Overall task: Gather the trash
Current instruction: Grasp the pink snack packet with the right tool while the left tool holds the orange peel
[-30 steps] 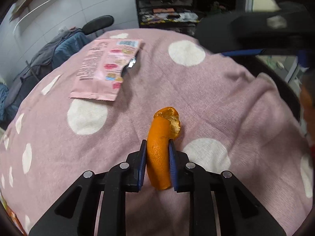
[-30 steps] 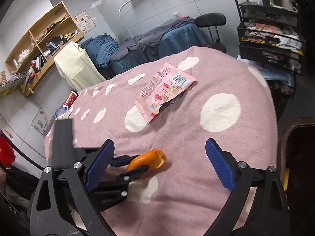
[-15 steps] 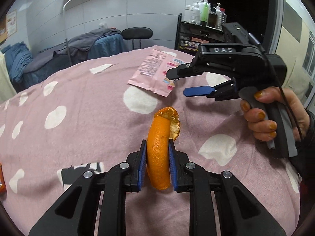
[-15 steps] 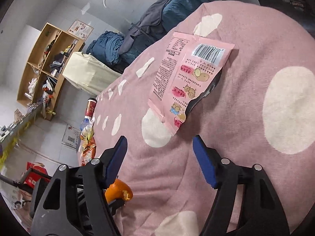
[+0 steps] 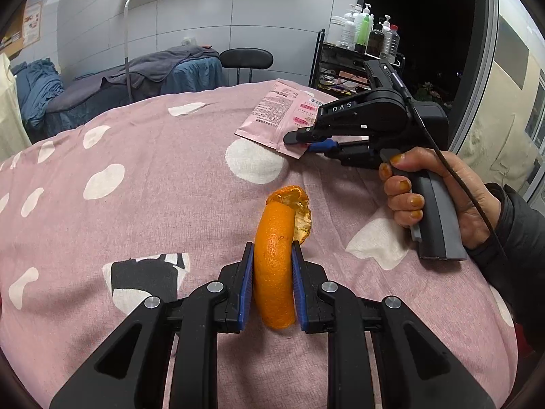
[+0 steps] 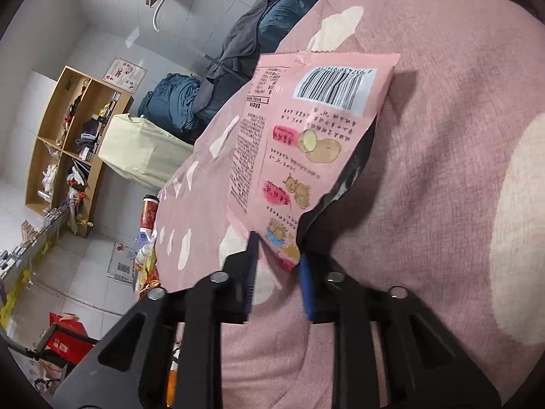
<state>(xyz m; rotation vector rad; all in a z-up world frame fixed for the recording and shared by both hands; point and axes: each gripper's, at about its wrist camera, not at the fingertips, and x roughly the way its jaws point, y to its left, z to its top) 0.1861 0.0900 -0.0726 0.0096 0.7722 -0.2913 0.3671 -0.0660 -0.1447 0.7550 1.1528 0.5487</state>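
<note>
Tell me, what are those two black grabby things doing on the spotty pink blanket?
A person is picking up trash with a claw in each hand. The left claw is shut on a piece of orange peel and holds it above the pink blanket. The right claw has just been closing its jaws on the near corner of a pink snack wrapper, which mostly lies on the blanket.

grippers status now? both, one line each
Left gripper: shut on the orange peel.
Right gripper: jaws just closed on the near corner of the pink snack bag.
</note>
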